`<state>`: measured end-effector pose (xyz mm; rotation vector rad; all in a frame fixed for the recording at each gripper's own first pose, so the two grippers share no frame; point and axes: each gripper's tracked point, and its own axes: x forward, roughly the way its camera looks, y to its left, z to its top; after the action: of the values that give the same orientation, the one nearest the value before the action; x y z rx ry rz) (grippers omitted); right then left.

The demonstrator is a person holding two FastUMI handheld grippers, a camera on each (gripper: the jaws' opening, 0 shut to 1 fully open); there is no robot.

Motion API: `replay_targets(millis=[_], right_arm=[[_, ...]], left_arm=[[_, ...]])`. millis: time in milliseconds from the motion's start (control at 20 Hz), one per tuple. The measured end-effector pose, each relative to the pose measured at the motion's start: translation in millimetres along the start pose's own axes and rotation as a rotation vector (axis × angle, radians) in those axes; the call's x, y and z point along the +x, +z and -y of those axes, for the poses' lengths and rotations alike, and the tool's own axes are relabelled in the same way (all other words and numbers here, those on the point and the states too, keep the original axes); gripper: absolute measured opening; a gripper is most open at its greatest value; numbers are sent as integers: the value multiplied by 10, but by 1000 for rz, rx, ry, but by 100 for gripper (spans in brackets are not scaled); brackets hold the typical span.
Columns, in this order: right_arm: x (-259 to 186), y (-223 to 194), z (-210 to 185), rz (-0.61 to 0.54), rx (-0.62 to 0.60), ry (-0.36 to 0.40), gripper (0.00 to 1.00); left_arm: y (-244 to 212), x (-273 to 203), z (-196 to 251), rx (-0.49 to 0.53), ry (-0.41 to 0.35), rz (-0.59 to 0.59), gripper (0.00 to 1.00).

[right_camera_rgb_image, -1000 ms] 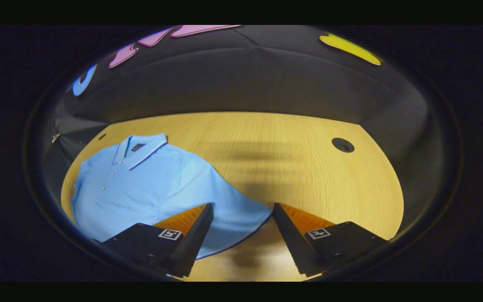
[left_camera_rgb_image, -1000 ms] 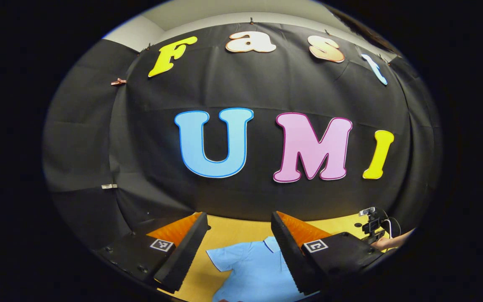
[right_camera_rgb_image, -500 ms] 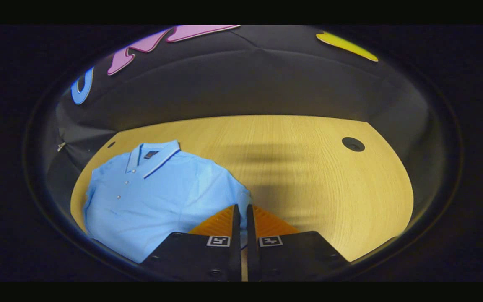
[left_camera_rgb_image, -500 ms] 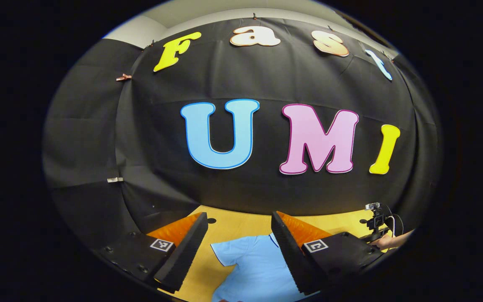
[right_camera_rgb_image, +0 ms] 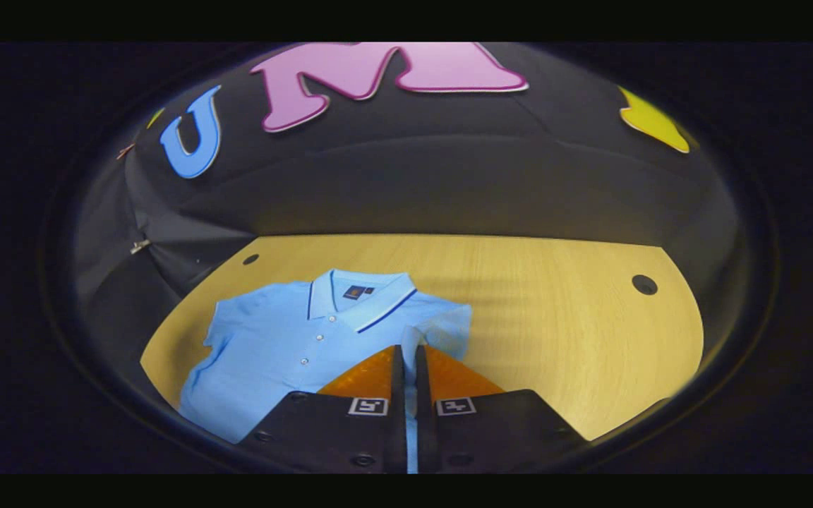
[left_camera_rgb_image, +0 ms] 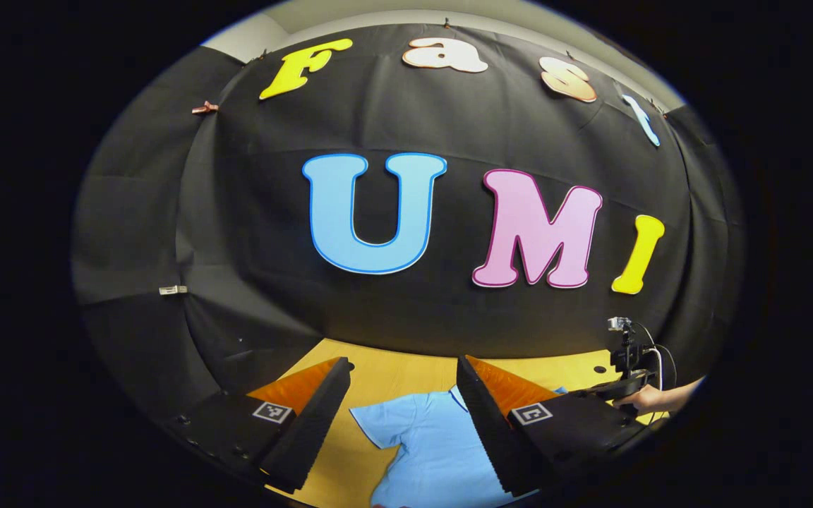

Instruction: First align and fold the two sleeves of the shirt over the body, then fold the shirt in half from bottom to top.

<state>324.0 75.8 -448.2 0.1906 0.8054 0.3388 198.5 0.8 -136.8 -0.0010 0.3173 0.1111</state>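
A light blue polo shirt (right_camera_rgb_image: 279, 346) lies face up on the wooden table (right_camera_rgb_image: 555, 317), collar toward the wall. My right gripper (right_camera_rgb_image: 406, 351) is shut on the edge of the shirt's right-hand sleeve (right_camera_rgb_image: 445, 326). That sleeve is lifted and drawn in toward the body. In the left gripper view my left gripper (left_camera_rgb_image: 401, 363) hangs open above the table, with the shirt (left_camera_rgb_image: 428, 444) below and between its fingers; it touches nothing. A hand (left_camera_rgb_image: 653, 398) holding the right gripper shows at that view's far right.
Round cable holes sit in the tabletop at the far left (right_camera_rgb_image: 251, 259) and far right (right_camera_rgb_image: 644, 284). Bare wood stretches to the right of the shirt. The black cloth wall stands just behind the table's back edge.
My right gripper went from open to shut on the sleeve's edge, then carried it up and in toward the shirt's body. The left gripper stayed open and barely shifted.
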Motion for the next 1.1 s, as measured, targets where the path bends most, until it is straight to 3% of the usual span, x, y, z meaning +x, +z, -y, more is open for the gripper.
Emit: replay_targets(millis=[150, 200, 250, 300, 400, 450, 500, 600, 650, 750, 800, 900, 1100], right_arm=[[181, -193, -282, -36, 31, 54, 24], [203, -223, -366, -42, 42, 71, 20], [225, -240, -426, -44, 41, 88, 25], [229, -244, -467, -39, 27, 95, 41], [194, -232, -543, -30, -9, 108, 64], [180, -221, -562, -28, -18, 110, 60], [119, -200, -588, -24, -18, 114, 79], [-17, -129, -616, -1, -15, 118, 89], [-104, -82, -603, 17, -24, 114, 91], [-319, -33, -557, 44, -53, 105, 92], [-418, -34, -524, 52, -67, 98, 94], [-623, -62, -443, 68, -79, 79, 95], [-1053, -355, -284, 47, 10, 62, 94]], left_arm=[[-243, 256, -226, 3, -18, -44, 97], [-321, 355, -293, -3, -28, -56, 97], [-390, 463, -391, -14, -22, -62, 97], [-453, 575, -489, -21, -9, -73, 97], [-601, 784, -623, -28, 2, -100, 97], [-667, 895, -653, -27, -5, -110, 97], [-726, 1009, -679, -23, -6, -125, 97], [-910, 1260, -737, -13, -7, -160, 97], [-1002, 1374, -727, -12, -8, -179, 100], [-1203, 1625, -704, -23, -5, -217, 92], [-1331, 1737, -688, -27, -3, -244, 97], [-1650, 1892, -693, -24, 11, -323, 97], [-2225, 2196, -692, -45, 44, -454, 98]])
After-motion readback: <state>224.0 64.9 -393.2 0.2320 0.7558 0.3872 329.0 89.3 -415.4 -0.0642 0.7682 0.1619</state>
